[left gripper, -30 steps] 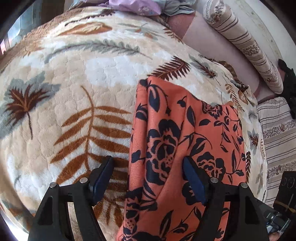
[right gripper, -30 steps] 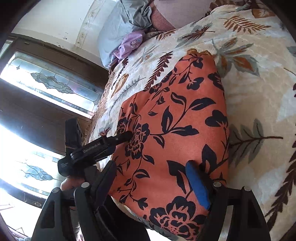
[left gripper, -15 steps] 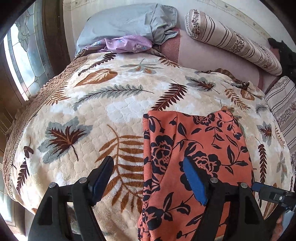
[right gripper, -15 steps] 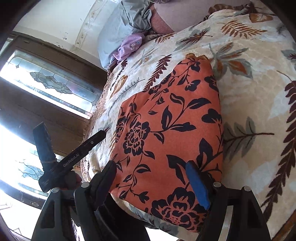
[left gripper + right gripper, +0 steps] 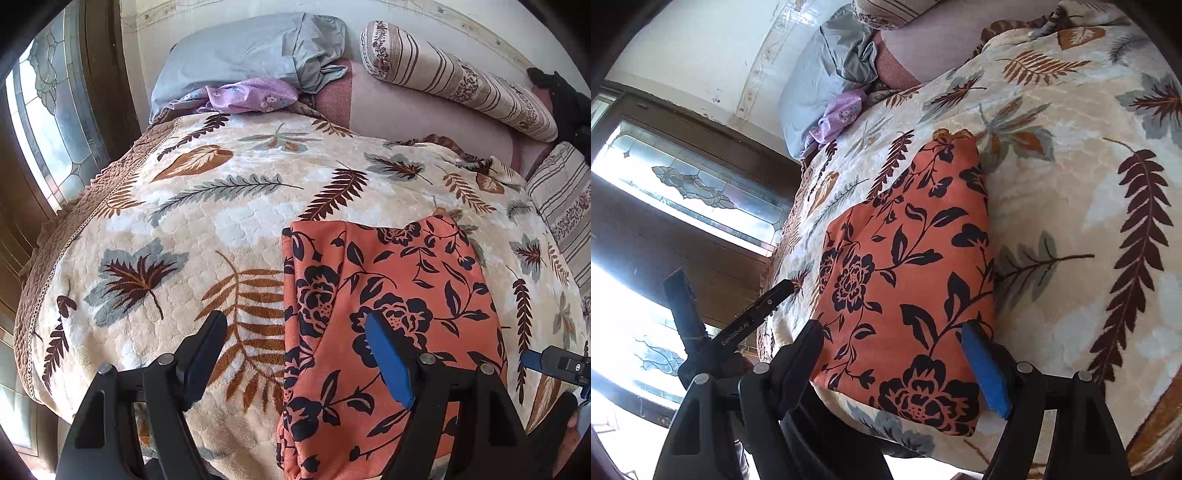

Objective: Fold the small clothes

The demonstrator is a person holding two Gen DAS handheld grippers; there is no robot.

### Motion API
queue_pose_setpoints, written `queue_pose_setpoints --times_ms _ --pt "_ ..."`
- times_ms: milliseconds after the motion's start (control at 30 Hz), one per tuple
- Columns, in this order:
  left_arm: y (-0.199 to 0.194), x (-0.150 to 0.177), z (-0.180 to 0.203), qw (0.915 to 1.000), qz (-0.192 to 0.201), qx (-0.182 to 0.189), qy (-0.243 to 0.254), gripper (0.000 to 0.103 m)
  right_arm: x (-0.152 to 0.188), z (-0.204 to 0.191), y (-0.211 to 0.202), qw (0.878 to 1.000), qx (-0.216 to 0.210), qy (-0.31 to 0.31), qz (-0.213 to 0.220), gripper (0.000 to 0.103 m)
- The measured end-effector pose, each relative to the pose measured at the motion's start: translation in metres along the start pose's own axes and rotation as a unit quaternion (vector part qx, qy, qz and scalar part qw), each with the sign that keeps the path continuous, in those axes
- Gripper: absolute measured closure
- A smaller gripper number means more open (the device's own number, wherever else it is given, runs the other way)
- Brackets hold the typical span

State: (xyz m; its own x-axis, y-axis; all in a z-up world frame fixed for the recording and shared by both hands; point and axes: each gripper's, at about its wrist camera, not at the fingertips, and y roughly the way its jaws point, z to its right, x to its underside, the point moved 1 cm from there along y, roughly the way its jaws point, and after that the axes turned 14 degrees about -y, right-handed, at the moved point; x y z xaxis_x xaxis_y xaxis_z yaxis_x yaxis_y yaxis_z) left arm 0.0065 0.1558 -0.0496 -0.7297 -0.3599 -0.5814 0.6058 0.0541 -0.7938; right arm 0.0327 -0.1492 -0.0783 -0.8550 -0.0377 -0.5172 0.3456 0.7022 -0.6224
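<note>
An orange garment with a black flower print [image 5: 391, 295] lies folded into a long rectangle on the leaf-patterned blanket [image 5: 207, 229], reaching the bed's near edge. My left gripper [image 5: 295, 332] hovers open above the garment's left border, nothing between its fingers. From the other side, the same garment [image 5: 908, 273] fills the middle of the right wrist view. My right gripper [image 5: 892, 345] stands open over its near end, apart from the cloth. The left gripper's black body [image 5: 738, 325] shows at the left of that view.
A grey pillow [image 5: 251, 55] with a lilac flowered cloth [image 5: 251, 96] on it lies at the bed's head. A striped bolster [image 5: 458, 77] leans along the back right. A leaded glass window [image 5: 44, 125] stands left of the bed. Bare blanket [image 5: 1089, 206] spreads on the garment's right.
My left gripper rose and pulled back off the garment, so the whole bed came into view. My right gripper drew back a little toward the bed's near edge. The garment stayed put.
</note>
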Motion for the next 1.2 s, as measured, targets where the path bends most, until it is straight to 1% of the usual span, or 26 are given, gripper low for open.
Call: queue_pose_setpoints --times_ms 100,200,267,333,433,500,567,600,667,767,833,900,967,1000,1067,1100,1133,1167,1200 --pt "0.003 0.002 -0.004 0.9999 -0.007 0.007 -0.005 0.025 0.000 0.009 -0.003 1.000 0.002 0.013 0.002 0.023" --pt "0.008 0.006 -0.014 0.9988 -0.029 0.031 -0.026 0.025 -0.001 0.020 -0.004 1.000 0.002 0.029 0.005 0.023" --pt "0.012 0.011 -0.017 0.9982 -0.037 0.039 -0.029 0.025 -0.001 0.029 -0.002 0.999 -0.002 0.043 0.006 0.023" --pt "0.021 0.018 -0.018 0.9981 -0.051 0.028 -0.021 0.025 -0.002 0.038 0.003 0.998 -0.007 0.061 0.004 0.023" --pt "0.046 0.034 -0.021 0.9960 -0.088 -0.013 -0.004 0.025 -0.004 0.051 0.016 0.996 -0.021 0.088 -0.001 0.023" --pt "0.047 0.039 -0.026 0.9963 -0.084 -0.006 -0.016 0.024 -0.005 0.060 0.025 0.994 -0.021 0.108 -0.008 0.023" --pt "0.040 0.035 -0.025 0.9964 -0.082 -0.003 -0.020 0.024 -0.006 0.064 0.029 0.992 -0.031 0.119 -0.007 0.023" --pt "0.035 0.033 -0.024 0.9968 -0.077 0.004 -0.019 0.025 -0.007 0.065 0.030 0.992 -0.035 0.120 -0.006 0.023" --pt "0.025 0.025 -0.020 0.9967 -0.068 0.037 -0.026 0.024 -0.010 0.064 0.031 0.993 -0.035 0.114 -0.007 0.023" --pt "0.026 0.013 -0.015 0.9923 -0.072 0.090 -0.046 0.024 -0.017 0.065 0.035 0.993 -0.037 0.114 -0.006 0.023" --pt "0.040 0.008 -0.015 0.9856 -0.092 0.124 -0.069 0.023 -0.022 0.064 0.040 0.993 -0.040 0.113 -0.007 0.023" --pt "0.063 0.008 -0.022 0.9760 -0.127 0.144 -0.102 0.023 -0.028 0.062 0.047 0.993 -0.044 0.108 -0.012 0.023" --pt "0.083 0.013 -0.027 0.9655 -0.168 0.155 -0.125 0.024 -0.031 0.062 0.059 0.993 -0.041 0.104 -0.025 0.023" --pt "0.090 0.016 -0.028 0.9622 -0.179 0.159 -0.129 0.024 -0.032 0.063 0.066 0.993 -0.038 0.104 -0.036 0.023" --pt "0.089 0.019 -0.028 0.9628 -0.170 0.170 -0.124 0.024 -0.032 0.062 0.081 0.993 -0.042 0.098 -0.052 0.024" --pt "0.088 0.020 -0.027 0.9641 -0.171 0.167 -0.115 0.025 -0.033 0.059 0.087 0.994 -0.036 0.085 -0.059 0.027" --pt "0.088 0.021 -0.024 0.9656 -0.173 0.163 -0.105 0.034 -0.033 0.054 0.093 0.995 -0.018 0.064 -0.074 0.045" --pt "0.090 0.022 -0.022 0.9642 -0.180 0.167 -0.100 0.045 -0.035 0.049 0.097 0.996 -0.011 0.048 -0.080 0.053" --pt "0.090 0.022 -0.021 0.9628 -0.183 0.171 -0.101 0.047 -0.038 0.044 0.098 0.996 -0.004 0.034 -0.083 0.056"
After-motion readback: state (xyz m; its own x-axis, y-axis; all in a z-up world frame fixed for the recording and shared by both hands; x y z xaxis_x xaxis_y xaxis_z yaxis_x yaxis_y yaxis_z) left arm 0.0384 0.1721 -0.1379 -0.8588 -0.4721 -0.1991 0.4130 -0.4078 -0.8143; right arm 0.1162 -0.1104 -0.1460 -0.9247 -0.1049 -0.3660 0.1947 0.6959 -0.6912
